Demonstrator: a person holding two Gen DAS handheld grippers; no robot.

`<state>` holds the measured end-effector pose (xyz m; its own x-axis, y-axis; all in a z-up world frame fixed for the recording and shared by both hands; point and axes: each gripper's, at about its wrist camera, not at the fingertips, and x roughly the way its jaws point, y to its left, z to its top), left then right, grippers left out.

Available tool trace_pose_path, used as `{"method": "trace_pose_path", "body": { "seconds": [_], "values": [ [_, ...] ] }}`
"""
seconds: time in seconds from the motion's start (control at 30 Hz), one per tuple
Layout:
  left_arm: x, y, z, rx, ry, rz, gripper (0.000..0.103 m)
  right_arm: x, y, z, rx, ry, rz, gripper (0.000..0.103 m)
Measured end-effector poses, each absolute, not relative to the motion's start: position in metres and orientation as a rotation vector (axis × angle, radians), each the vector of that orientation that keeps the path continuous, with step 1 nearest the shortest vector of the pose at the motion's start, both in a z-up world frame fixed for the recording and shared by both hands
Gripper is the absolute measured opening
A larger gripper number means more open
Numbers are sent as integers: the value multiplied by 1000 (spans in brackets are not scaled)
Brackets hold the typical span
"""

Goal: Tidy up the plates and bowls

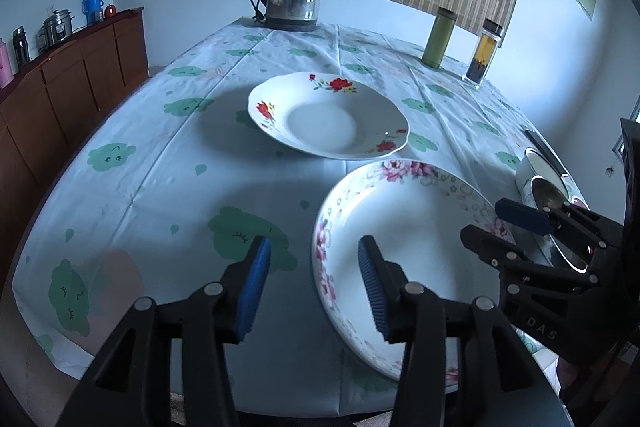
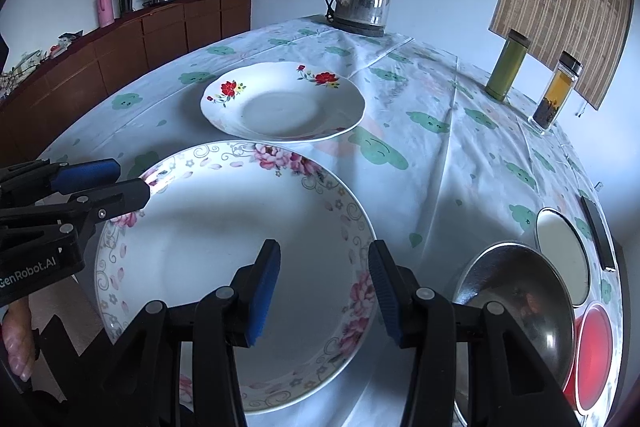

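Left hand-held gripper (image 1: 314,281) hangs with its jaws spread and empty, one blue pad over the tablecloth, the other over the near rim of the pink-flowered plate (image 1: 404,247). That plate lies flat at the table (image 1: 168,155) front edge. Beyond it, just apart, sits the red-flowered plate (image 1: 328,115). Right hand-held gripper (image 2: 324,291) is parted too, gripping nothing, above the pink plate's right rim. Further right, a steel bowl (image 2: 516,307), a white bowl (image 2: 562,255) and a red bowl (image 2: 596,351) cluster at the table's edge.
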<state>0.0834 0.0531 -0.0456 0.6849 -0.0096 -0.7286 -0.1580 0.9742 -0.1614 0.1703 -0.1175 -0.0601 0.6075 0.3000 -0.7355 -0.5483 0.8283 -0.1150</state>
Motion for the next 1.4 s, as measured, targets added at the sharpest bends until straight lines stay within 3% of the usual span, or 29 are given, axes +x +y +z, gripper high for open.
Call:
{"method": "trace_pose_path", "body": {
  "seconds": [1.4],
  "values": [
    [103, 82, -30, -193, 765, 108, 55, 204, -103, -45, -203, 834, 577, 48]
  ]
}}
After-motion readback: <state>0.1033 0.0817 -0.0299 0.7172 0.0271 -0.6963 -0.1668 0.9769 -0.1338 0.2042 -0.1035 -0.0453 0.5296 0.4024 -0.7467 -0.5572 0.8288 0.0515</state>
